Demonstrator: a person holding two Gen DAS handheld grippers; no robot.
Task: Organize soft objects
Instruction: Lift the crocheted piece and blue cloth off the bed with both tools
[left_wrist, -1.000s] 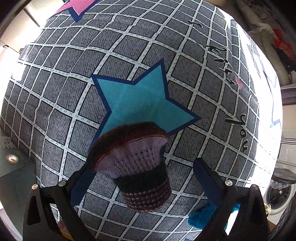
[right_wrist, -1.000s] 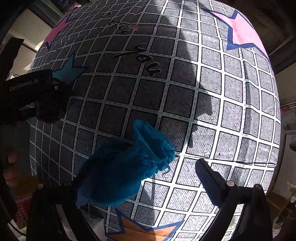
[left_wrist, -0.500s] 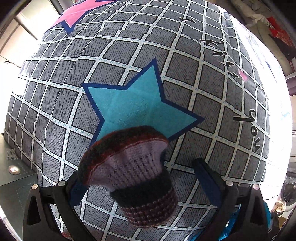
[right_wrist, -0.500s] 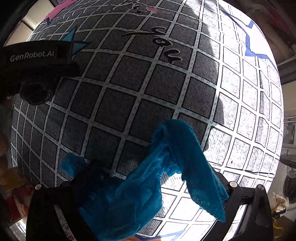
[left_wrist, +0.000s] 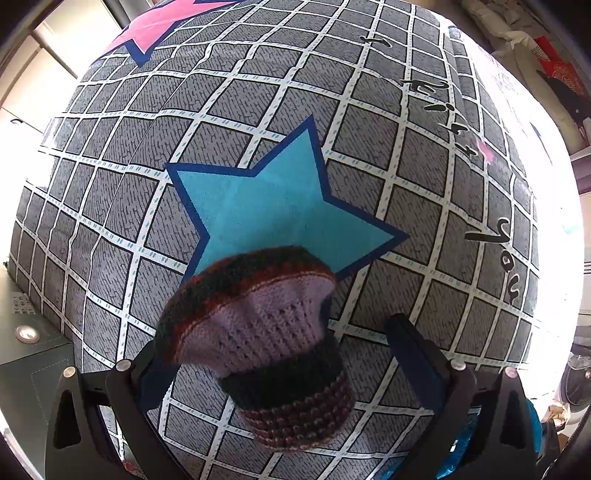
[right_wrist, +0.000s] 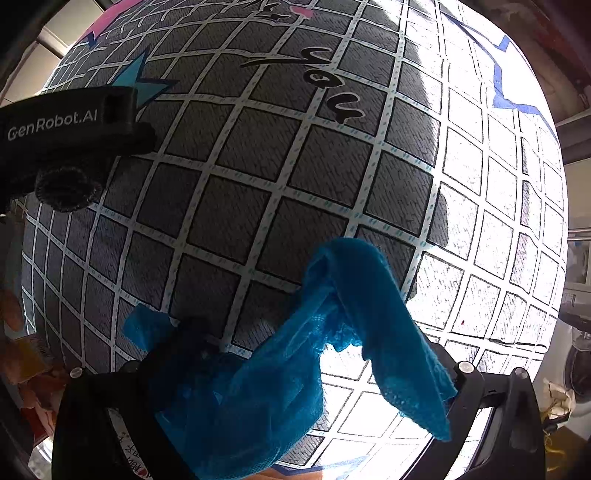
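Left gripper (left_wrist: 280, 373), jaws wide, is being hovered about a knitted hat (left_wrist: 258, 325) at six o'clock on the bedspread (left_wrist: 110, 206), closing judged next, while blue mesh cloth (right_wrist: 325, 362) is being draped across the right gripper (right_wrist: 295, 391), grip untellable.

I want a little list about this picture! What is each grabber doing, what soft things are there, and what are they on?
surface: grey checked bedspread with a blue star, a pink star and handwriting
left gripper: fingers wide apart, knitted sock hanging between them
sock colours: lilac, dark and reddish-brown stripes
right gripper: blue mesh cloth draped across both fingers
cloth: crumpled, one end flopping past the right finger
grip on either item: cannot tell
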